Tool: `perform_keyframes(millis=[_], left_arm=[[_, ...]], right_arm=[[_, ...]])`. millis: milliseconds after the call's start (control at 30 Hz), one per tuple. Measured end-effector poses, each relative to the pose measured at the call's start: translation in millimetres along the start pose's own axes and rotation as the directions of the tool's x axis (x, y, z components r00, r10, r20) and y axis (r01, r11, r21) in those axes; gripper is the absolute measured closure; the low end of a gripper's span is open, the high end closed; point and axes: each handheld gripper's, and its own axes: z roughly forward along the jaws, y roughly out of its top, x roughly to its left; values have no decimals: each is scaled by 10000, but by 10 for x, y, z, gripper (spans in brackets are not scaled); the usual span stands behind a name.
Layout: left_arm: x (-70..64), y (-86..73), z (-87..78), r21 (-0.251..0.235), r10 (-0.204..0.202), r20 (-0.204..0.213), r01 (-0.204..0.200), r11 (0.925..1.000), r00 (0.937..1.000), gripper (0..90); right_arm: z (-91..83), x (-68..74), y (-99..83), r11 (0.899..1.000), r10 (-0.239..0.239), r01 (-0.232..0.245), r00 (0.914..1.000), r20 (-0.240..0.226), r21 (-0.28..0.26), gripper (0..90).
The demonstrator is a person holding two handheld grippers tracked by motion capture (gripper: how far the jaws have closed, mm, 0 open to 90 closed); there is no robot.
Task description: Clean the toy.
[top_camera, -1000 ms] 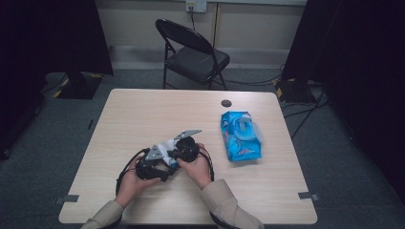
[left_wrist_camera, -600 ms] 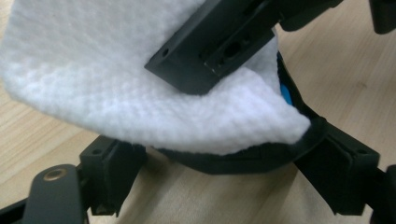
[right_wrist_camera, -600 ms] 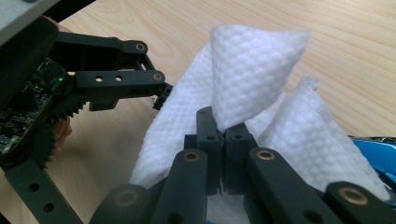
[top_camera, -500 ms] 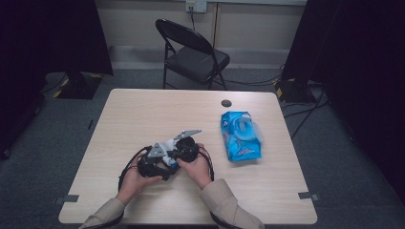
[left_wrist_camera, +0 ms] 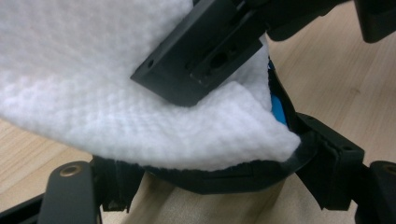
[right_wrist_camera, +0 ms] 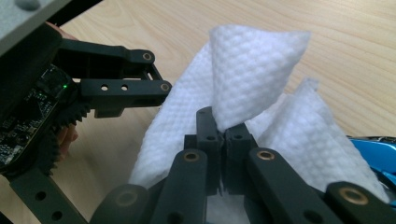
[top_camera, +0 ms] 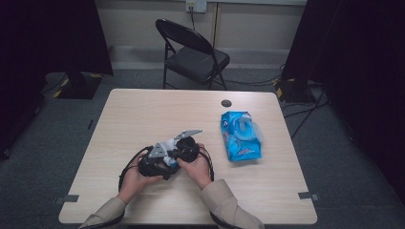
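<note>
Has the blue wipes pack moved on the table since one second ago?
No. The blue wipes pack lies at the same spot below the black disc.

One overhead camera, two close ones.
High view looks down the tabletop; both gripper views sit close, sharing the white wipe.

No text could be read anywhere; the blue wipes pack bore a small red mark, too blurred to make out.
</note>
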Motion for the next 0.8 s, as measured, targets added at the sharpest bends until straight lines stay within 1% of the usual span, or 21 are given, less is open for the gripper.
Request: perform_keyframes(millis=[67,100,133,167,233,300,367,400,467,500,533,600,667,700,733,800], left_arm=[[-1,0,-1,2,-4,-27,4,10000,10000,242],[-3,-1,2,-1,-59,55,59,10000,10000,243],[-1,0,-1,6,-1,-30,1,10000,10000,243],[-5,-2,3,-6,-91,76,91,10000,9999,243],[-7,-2,4,-19,-104,66,104,9999,9999,243],[-6,-2,4,-12,-94,58,94,10000,9999,243],[-6,-2,3,-13,-97,63,97,10000,9999,243],[-6,-2,3,-13,-99,67,99,10000,9999,243],[-7,-2,3,-8,-95,59,95,10000,9999,243],[-7,-2,3,-9,-97,55,97,10000,9999,243],[-7,-2,3,-7,-98,55,98,10000,9999,243],[-7,-2,3,-5,-98,52,98,10000,9999,243],[-9,-3,3,-10,-122,46,122,9999,9999,243],[-9,-3,3,-14,-120,44,120,9999,9999,243],[-9,-3,3,-14,-121,48,121,9999,9999,243],[-8,-3,3,-15,-125,54,125,9999,9999,243]], right_arm=[[-13,-17,-3,10000,7,-7,10000,4,-48,884],[-23,-24,2,10000,-32,32,10000,46,-26,884],[-32,-30,7,10000,-49,49,9999,110,-27,884],[-41,-41,11,10000,-51,52,9998,186,-38,884],[-69,-74,18,10000,-47,50,9993,379,-79,885],[-100,-130,22,9998,133,-126,9988,472,-140,884],[-118,-177,25,9996,214,-205,9984,530,-175,884],[-123,-190,29,9997,162,-150,9975,693,-181,884],[-123,-211,39,9998,108,-94,9963,852,-167,884],[-128,-227,46,9999,0,17,9937,1121,-153,884],[-134,-248,47,9999,-39,59,9919,1271,-148,884],[-146,-306,34,9997,171,-144,9917,1273,-218,885],[-163,-363,24,9997,155,-126,9875,1566,-193,884],[-176,-413,18,9999,103,-89,9824,1863,-86,884],[-181,-442,14,9998,183,-171,9815,1904,-81,884],[-190,-515,-3,9985,539,-515,9815,1839,-180,884]])
